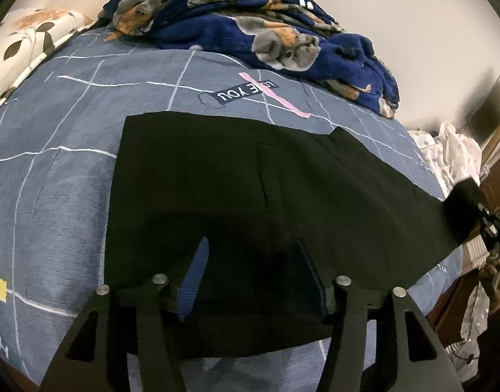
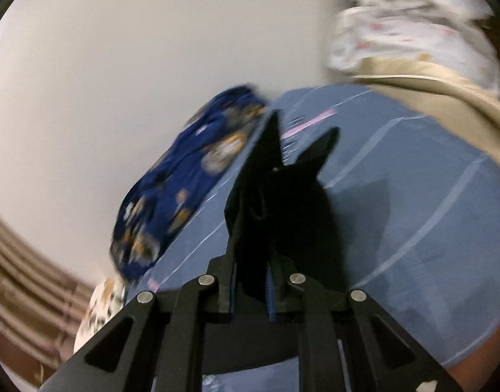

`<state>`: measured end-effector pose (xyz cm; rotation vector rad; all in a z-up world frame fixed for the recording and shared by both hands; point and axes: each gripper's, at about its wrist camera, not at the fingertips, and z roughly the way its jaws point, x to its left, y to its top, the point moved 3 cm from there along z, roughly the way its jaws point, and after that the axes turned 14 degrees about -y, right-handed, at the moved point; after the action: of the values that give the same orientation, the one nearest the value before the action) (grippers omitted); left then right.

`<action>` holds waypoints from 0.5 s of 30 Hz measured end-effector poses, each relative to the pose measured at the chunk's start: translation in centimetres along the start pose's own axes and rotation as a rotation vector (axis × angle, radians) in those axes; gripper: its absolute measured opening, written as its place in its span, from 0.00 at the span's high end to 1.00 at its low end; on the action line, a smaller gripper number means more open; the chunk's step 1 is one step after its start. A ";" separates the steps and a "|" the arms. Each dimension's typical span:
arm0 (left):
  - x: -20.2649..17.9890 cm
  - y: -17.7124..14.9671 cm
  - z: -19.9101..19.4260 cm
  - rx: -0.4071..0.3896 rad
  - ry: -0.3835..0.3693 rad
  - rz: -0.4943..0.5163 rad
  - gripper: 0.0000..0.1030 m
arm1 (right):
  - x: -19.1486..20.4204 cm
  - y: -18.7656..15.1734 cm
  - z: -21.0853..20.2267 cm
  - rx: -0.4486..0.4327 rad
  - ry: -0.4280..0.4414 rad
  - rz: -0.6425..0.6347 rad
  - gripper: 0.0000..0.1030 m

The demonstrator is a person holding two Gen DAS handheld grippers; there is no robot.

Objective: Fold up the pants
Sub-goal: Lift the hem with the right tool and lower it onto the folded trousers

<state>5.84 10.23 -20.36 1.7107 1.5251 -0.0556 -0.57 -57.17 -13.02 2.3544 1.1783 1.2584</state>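
- While the right gripper (image 2: 253, 290) has its fingers clamped on a bunch of the black pants (image 2: 279, 202), the cloth rises from the grip toward twelve o'clock in two dark peaks.
- Left gripper (image 1: 256, 281): fingers spread apart, one either side of the near edge of the pants (image 1: 250, 176), with nothing pinched between them that I can see.
- To do this step well, I judge the left fingers should close on that near edge before any lift, so both ends travel together and the fold lands square.
- Keeping the cloth taut between the two grips should stop a sag in the middle.
- From the left fingers the pants spread flat toward twelve o'clock over the bed (image 1: 54, 170), reaching out to three o'clock.
- Beyond them, at twelve o'clock, a dog-print blanket (image 1: 250, 26) is heaped; a flowered pillow (image 1: 31, 36) sits at ten o'clock.
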 end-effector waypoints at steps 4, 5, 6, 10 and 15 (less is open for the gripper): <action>-0.2 -0.1 0.1 0.001 0.006 0.011 0.42 | 5.3 -3.5 2.2 0.074 0.058 -0.089 0.86; -0.2 -0.1 0.1 0.001 0.003 0.010 0.42 | 6.5 -4.8 2.9 0.097 0.072 -0.105 0.86; -0.2 -0.1 0.1 0.000 0.003 0.008 0.41 | 7.3 -5.8 3.6 0.120 0.077 -0.123 0.86; -0.1 -0.1 0.0 -0.004 -0.013 -0.003 0.41 | 10.3 -10.0 6.1 0.211 0.054 -0.234 0.86; -0.1 -0.2 -0.1 -0.006 -0.015 -0.003 0.41 | 11.8 -12.8 8.0 0.264 0.031 -0.302 0.86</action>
<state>5.63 10.14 -20.34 1.7000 1.5153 -0.0647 2.29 -38.76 -17.50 2.2172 1.7270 1.0970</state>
